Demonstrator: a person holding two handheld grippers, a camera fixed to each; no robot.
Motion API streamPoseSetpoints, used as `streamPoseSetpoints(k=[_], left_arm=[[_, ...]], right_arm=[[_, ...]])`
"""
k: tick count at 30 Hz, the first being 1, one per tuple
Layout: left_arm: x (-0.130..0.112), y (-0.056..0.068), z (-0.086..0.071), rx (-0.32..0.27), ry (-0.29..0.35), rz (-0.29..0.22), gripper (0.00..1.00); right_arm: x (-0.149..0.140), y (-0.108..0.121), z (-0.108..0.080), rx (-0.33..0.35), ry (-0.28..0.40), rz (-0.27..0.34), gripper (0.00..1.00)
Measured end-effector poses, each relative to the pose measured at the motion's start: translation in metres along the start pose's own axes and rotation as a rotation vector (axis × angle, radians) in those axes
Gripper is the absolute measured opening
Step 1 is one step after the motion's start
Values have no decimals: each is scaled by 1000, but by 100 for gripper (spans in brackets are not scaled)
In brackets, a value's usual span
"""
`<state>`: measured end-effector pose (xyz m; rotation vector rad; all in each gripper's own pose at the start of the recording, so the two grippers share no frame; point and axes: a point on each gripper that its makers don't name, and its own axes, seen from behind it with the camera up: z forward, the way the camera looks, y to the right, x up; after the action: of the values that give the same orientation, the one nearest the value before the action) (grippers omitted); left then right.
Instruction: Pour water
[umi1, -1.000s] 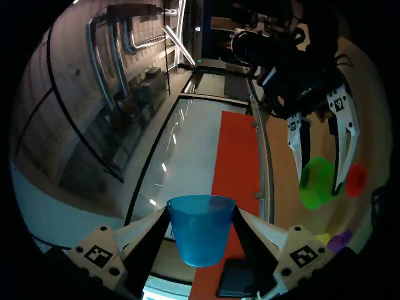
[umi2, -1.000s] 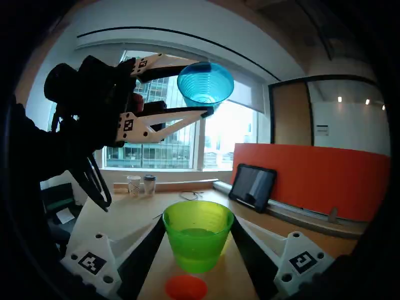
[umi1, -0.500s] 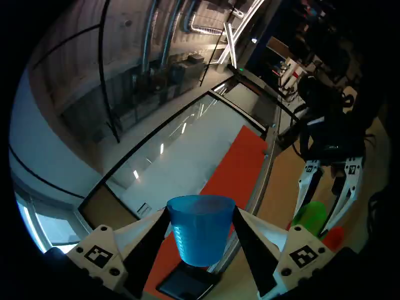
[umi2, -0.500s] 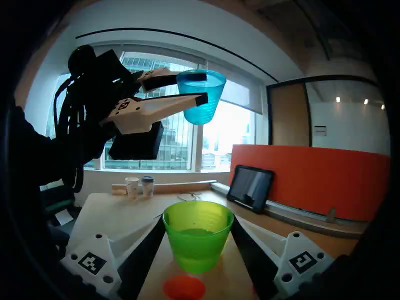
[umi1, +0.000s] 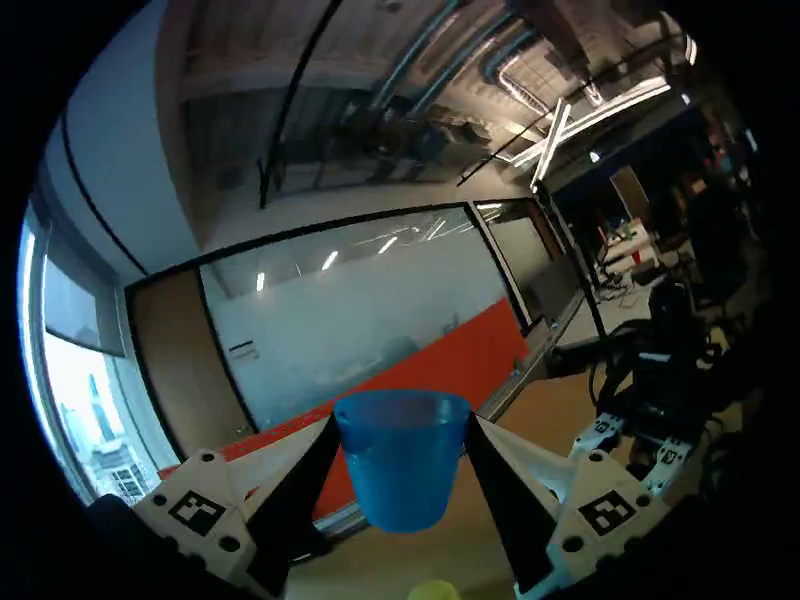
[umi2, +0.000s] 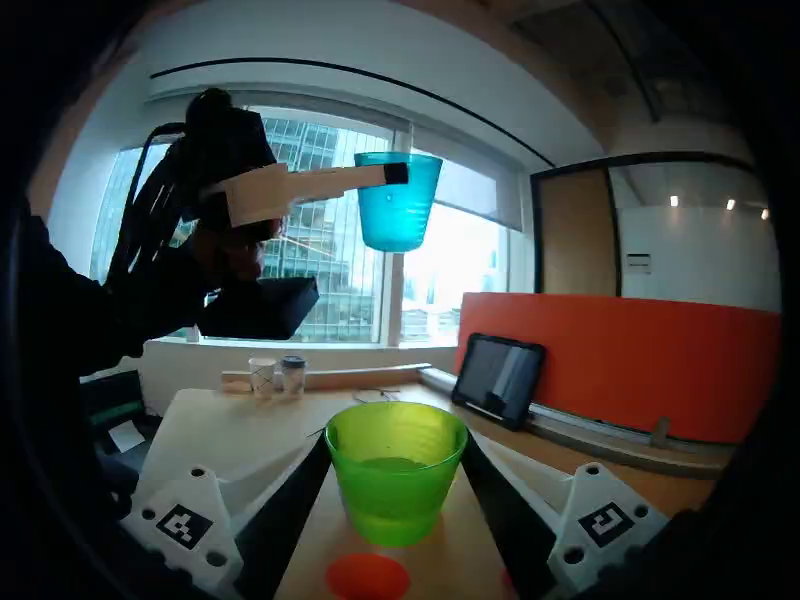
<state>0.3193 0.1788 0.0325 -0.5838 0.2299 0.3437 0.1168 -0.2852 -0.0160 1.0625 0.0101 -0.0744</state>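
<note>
My left gripper is shut on a blue cup, which stands upright between the fingers. In the right gripper view that blue cup hangs high in the air, level, held by the left gripper and a hand. My right gripper is shut on a green cup with water in its bottom, held low over the wooden table. The blue cup sits above and slightly behind the green one. In the left gripper view the right gripper shows at the lower right.
An orange cup lies on the table just below the green one. A tablet leans against an orange partition on the right. Two small cups stand on the window ledge. A yellow-green item peeks in at the bottom.
The left gripper has rolled the blue cup back from a tilted pose to upright. The green cup and right gripper have stayed put.
</note>
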Motion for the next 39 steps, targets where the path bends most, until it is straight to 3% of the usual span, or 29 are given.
streamPoseSetpoints(k=[6,9,12,21,29,39], left_arm=[[0,-5,3,-19,-3,-228,87],[-1,-6,3,-29,-4,-316,87],[-3,-6,3,-38,-7,-371,87],[-13,-8,2,-43,-35,-380,87],[-29,-5,-1,-56,-100,-382,88],[-42,-4,-4,-56,-139,-349,88]], right_arm=[[0,1,-1,-4,3,1,92],[1,1,-1,-4,3,1,91],[2,1,0,-5,2,-1,91],[2,0,0,-6,3,2,92],[-1,0,0,-8,-5,0,92],[1,0,-1,-8,-10,5,92]])
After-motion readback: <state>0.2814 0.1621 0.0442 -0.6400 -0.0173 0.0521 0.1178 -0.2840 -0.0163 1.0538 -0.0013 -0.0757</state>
